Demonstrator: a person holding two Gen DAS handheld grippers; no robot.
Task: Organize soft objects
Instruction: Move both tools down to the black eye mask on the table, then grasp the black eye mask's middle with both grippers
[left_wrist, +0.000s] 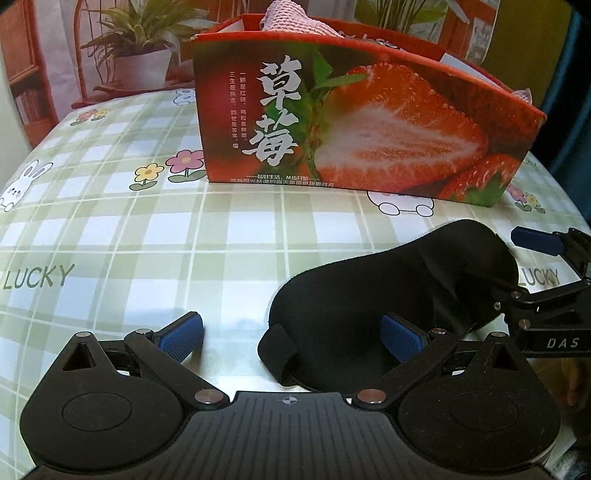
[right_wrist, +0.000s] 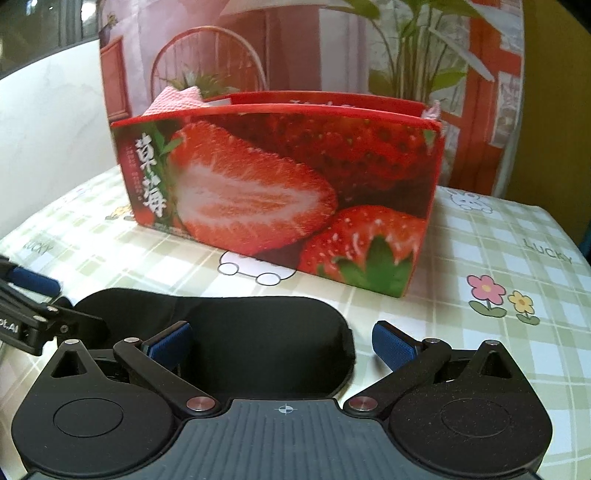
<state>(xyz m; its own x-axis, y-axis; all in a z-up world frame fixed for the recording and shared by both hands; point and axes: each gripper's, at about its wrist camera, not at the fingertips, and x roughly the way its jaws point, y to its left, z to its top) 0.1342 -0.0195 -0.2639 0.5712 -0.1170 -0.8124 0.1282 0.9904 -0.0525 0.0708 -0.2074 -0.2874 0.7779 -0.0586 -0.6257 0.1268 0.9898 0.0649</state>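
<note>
- Black eye mask (left_wrist: 388, 291) lies flat on the checked tablecloth (left_wrist: 147, 240), in front of the strawberry box (left_wrist: 354, 122) and apart from it.
- Left gripper (left_wrist: 291, 338): jaws spread wide, nothing clamped. Its right blue pad sits over the mask's near edge; its left pad is over bare cloth. The mask's strap loop (left_wrist: 275, 347) curls between the two fingers.
- Right gripper (right_wrist: 282, 341): also released, jaws wide. Its left pad is over the mask (right_wrist: 236, 332); its right pad hangs just beyond the mask's right end, above the tablecloth (right_wrist: 498, 369).
- Each gripper shows at the edge of the other's view: the right one (left_wrist: 546, 258) at the mask's far right end, the left one (right_wrist: 33, 295) at the mask's left end.
- Whether any pad actually touches the mask, I cannot tell.
- Strawberry box (right_wrist: 280, 195) stands upright with its top open; pink knitted cloth (left_wrist: 291, 18) pokes out above its rim, also seen from the right wrist (right_wrist: 173, 101).
</note>
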